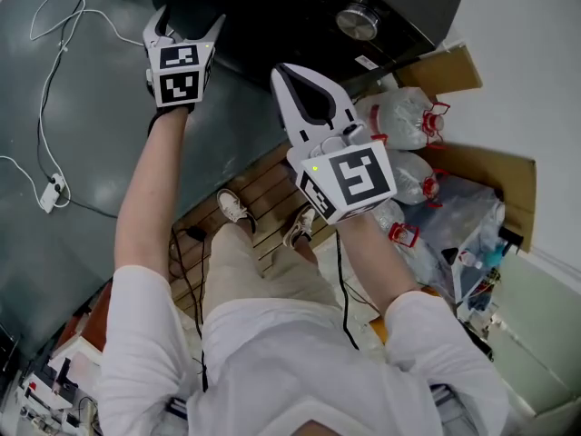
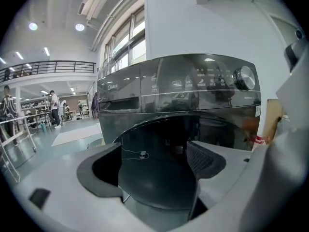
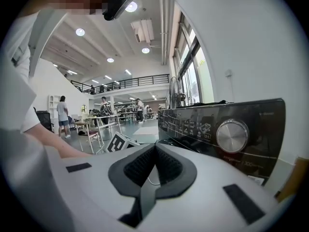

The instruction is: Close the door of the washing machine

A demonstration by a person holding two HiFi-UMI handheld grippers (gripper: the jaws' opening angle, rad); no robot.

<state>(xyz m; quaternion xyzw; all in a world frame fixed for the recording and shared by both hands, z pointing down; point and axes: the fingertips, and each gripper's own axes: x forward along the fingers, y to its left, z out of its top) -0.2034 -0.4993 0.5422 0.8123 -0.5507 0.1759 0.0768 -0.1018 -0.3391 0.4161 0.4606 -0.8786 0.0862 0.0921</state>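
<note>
The washing machine (image 1: 300, 7) stands dark and glossy against the white wall. Its control panel (image 2: 203, 79) runs lengthwise across the top of the front, with the silver knob (image 1: 357, 22) at the right-hand end. Below the panel sits the door (image 2: 157, 178), a round dark disc with no long side to speak of. Its shiny face is turned out from the machine towards the person, and a white floor cable is mirrored in it. I cannot tell from here whether it lies flush with the front or stands a little ajar.

The left gripper (image 1: 189, 21) is held up in front of the machine's door side, pointing straight at it. Its jaws are spread wide with nothing caught in them, and the door's face fills the gap beyond them. Whether the tips touch the door I cannot make out.

The right gripper (image 1: 289, 78) is nearer the knob end of the machine, aimed at the panel. Its jaws are drawn together tip to tip and hold nothing.

On the floor left of the machine trails the white cable (image 1: 54, 25). To the machine's right, tied plastic bags (image 1: 399, 116) lie by a cardboard box (image 1: 490, 166).
</note>
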